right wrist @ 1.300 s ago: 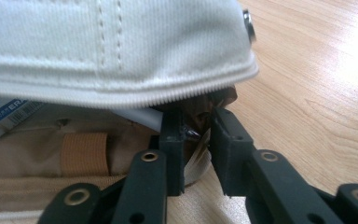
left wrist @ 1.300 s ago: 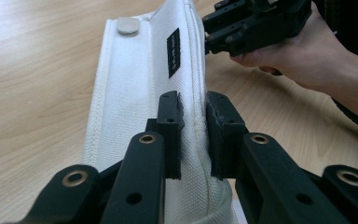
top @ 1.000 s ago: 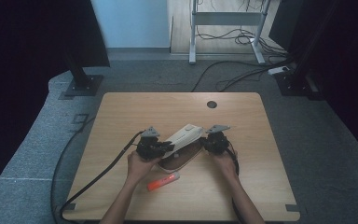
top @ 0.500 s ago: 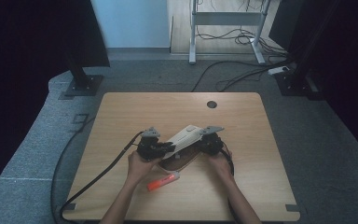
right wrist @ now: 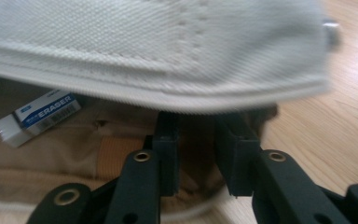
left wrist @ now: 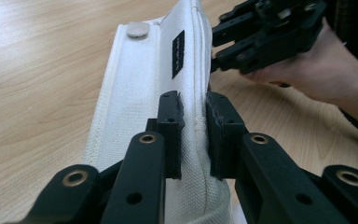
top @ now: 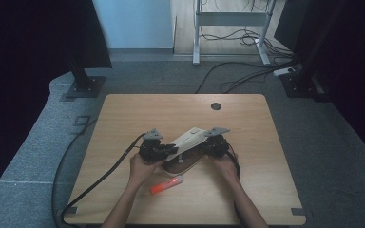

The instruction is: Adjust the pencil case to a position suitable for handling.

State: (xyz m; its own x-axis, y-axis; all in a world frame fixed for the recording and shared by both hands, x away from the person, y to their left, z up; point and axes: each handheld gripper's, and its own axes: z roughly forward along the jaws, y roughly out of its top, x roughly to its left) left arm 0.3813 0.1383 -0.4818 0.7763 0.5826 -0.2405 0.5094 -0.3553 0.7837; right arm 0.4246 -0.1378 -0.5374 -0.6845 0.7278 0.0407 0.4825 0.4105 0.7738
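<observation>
1. A white canvas pencil case (top: 186, 139) lay near the middle of the wooden bench (top: 123, 114), its flap lifted and its brown inside open toward the person
2. The left hand (top: 140, 168) came in from the near edge, forearm angled up and slightly inward, fingers wrapped round the left tool (top: 170, 151), which pointed to the right, into the case
3. In the left gripper view the left tool (left wrist: 194, 135) had its two black jaws pinched narrow on a raised seam of the white flap (left wrist: 140, 84), pads pressing the cloth from both sides
4. The right hand (top: 225, 166) reached in from the other side, forearm leaning inward, holding the right tool (top: 205, 146) against the right end of the case and pointing left
5. In the right gripper view the right tool (right wrist: 196, 140) sat under the flap's lower edge; its jaws had just been easing apart and stood narrowly open, tips inside the brown lining (right wrist: 37, 154). Blur kept me from telling whether the pads touched the cloth
6. A white eraser (right wrist: 37, 116) with a blue label lay inside the case, left of those jaws
7. An orange-red marker (top: 166, 184) lay on the bench just in front of the case, between the two wrists
8. A black cable (top: 95, 183) trailed from the left tool to the near left corner
</observation>
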